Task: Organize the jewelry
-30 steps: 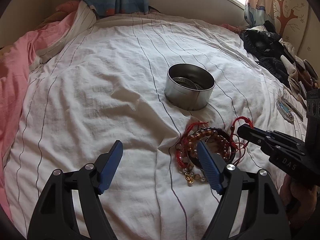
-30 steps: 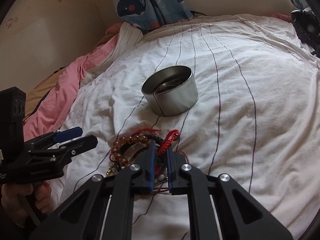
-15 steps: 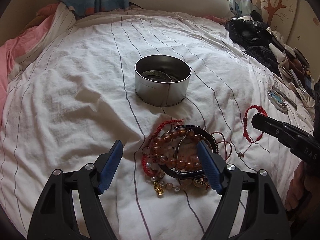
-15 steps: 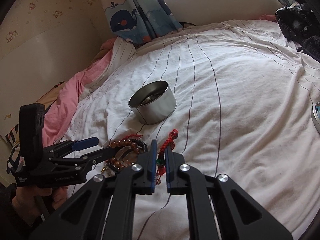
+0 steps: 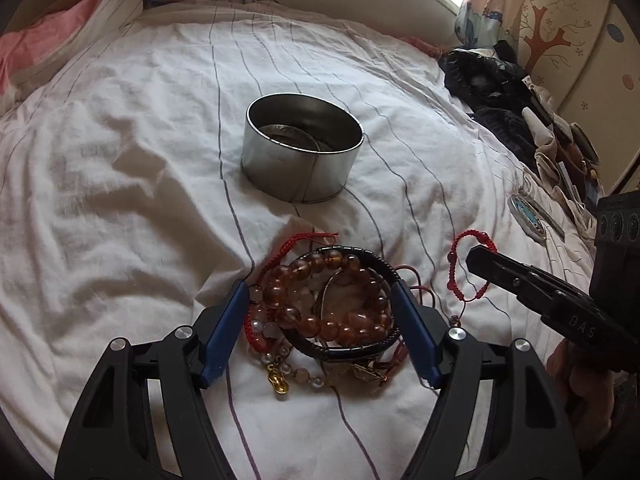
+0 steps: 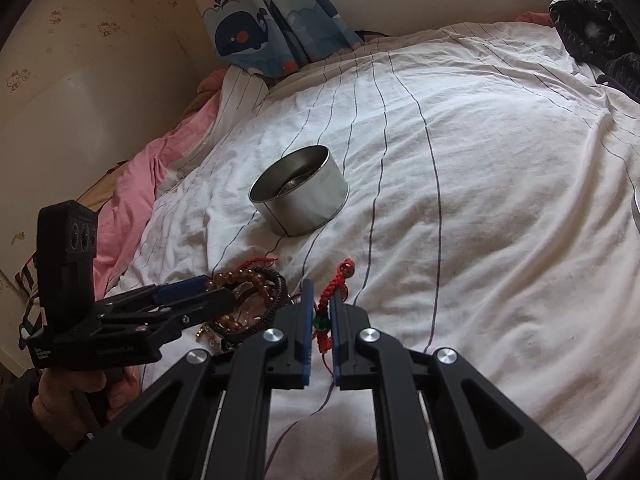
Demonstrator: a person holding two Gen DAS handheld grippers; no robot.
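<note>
A heap of bracelets (image 5: pixel 332 308) lies on the striped white sheet: amber beads, a black cord band, pale beads, red cords and a gold charm. My left gripper (image 5: pixel 320 300) straddles the heap, blue pads close at either side, and its jaws are closing. I cannot see the pads pressing on anything. My right gripper (image 6: pixel 320 296) is shut on a red braided bracelet (image 6: pixel 344 274), held just right of the heap (image 6: pixel 248 296). In the left wrist view the red bracelet (image 5: pixel 454 268) dangles from the right gripper (image 5: pixel 476 256). Beyond stands a round metal tin (image 5: pixel 300 176), open, with a metal piece inside.
Dark clothes and bags (image 5: pixel 492 92) are piled along the bed's right side, with a round flat lid (image 5: pixel 528 216) near them. A pink blanket (image 6: pixel 132 208) bunches at the left edge. A whale-print curtain (image 6: pixel 256 28) hangs behind the bed.
My left gripper came forward and down until the heap sits between its pads, and the jaws narrowed slightly. My right gripper drew the red bracelet out of the heap to the right.
</note>
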